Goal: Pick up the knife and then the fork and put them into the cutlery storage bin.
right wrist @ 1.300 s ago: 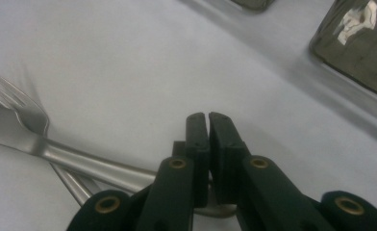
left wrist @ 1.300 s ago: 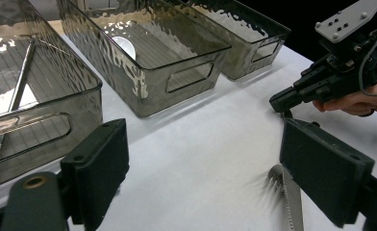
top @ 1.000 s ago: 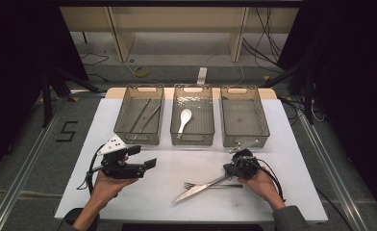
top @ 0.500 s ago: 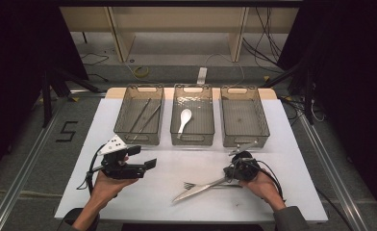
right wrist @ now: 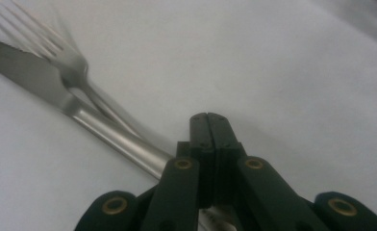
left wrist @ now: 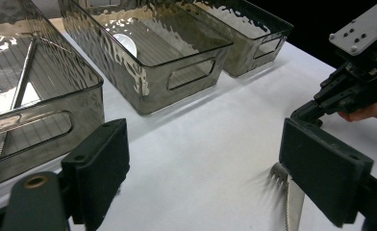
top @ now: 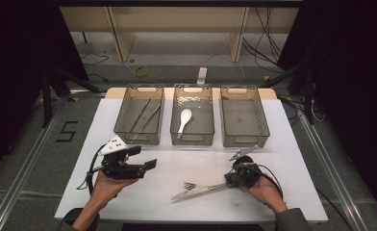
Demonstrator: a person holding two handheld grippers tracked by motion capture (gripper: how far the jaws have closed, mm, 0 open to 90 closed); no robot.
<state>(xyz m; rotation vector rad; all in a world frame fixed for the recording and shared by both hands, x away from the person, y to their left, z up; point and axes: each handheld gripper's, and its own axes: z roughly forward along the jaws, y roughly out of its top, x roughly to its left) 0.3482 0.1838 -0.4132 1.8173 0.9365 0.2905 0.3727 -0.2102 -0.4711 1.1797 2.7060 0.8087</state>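
Right tool has slid nearer along the knife; left tool unmoved. High view: knife, fork on desk. Left view: own jaws wide. Right view: jaws together beside knife handle, grip uncertain.

Three smoky, translucent plastic bins with rippled glossy walls sit at the upper middle of the frame on a matt white table, where a polished metal knife and fork gleam beside matt black gripper jaws.
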